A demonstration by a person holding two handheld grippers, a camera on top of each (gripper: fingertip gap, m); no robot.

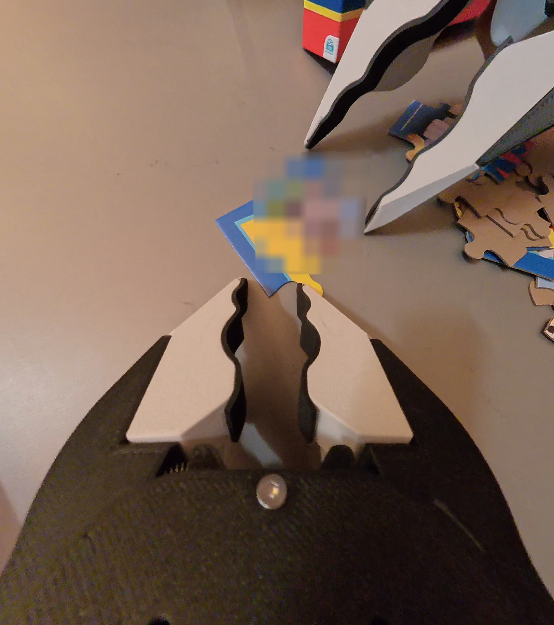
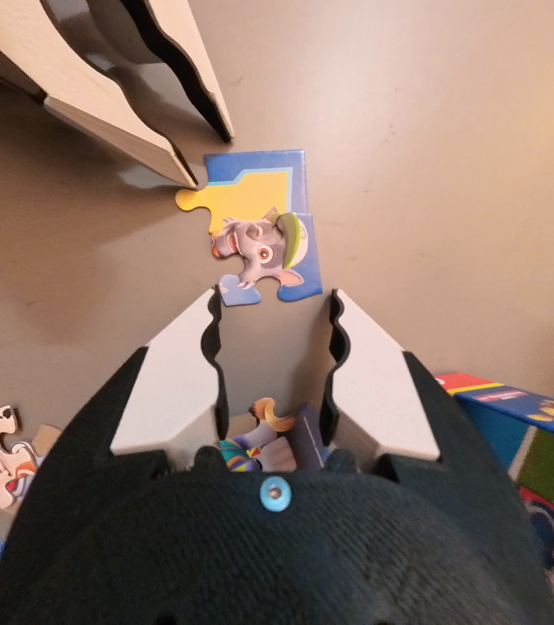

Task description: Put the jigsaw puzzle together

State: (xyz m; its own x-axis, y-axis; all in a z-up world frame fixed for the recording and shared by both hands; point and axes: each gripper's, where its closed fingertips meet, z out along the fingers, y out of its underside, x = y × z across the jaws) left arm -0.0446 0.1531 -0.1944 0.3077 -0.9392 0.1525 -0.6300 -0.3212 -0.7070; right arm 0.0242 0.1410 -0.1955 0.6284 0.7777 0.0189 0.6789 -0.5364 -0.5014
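My left gripper (image 1: 270, 282) stands partly open, holding nothing, the joined puzzle pieces (image 2: 262, 223) at its twelve o'clock. My right gripper (image 2: 275, 291) gapes wide, unloaded, those pieces at twelve; loose pieces (image 1: 519, 220) lie at three o'clock.

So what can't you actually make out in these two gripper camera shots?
- Joined puzzle pieces: left wrist view, a mosaic patch covers most of the picture.
- Loose puzzle pile: cut off by the right edge, partly behind the right hand-held gripper.
- Puzzle box: right wrist view, cut by the frame edge.
- Pieces behind that gripper's fingers: mostly hidden.
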